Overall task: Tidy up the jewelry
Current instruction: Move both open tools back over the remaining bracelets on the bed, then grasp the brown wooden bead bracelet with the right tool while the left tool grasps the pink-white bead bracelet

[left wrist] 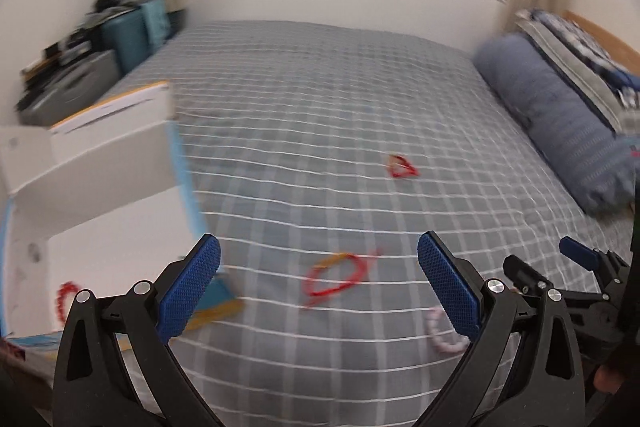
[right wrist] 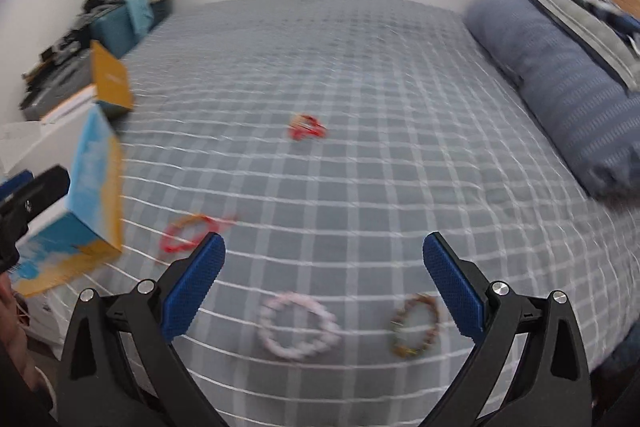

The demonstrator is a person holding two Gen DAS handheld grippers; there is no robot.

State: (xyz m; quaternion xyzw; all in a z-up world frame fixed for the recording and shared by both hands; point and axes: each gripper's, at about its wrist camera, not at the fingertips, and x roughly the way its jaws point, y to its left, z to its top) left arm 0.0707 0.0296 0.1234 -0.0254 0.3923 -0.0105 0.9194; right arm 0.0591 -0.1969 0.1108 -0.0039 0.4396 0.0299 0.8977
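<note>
While both grippers hang empty, jaws spread, over checked bedspread (right wrist: 360, 107), right gripper (right wrist: 324, 283) frames pink bead bracelet (right wrist: 298, 331), lower centre; pinch one bead edge, not hollow middle, carry to open box (left wrist: 100, 187), left edge.

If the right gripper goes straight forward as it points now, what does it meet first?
Probably the checked bedspread itself: the right gripper is open and aims past the pink bracelet. Depth is unclear.

My left gripper (left wrist: 318, 263) hangs wide apart over the grey checked bedspread (left wrist: 320, 99). A red cord bracelet (left wrist: 340, 277) lies between my pads; the open white cardboard box (left wrist: 100, 187) sits left.
</note>
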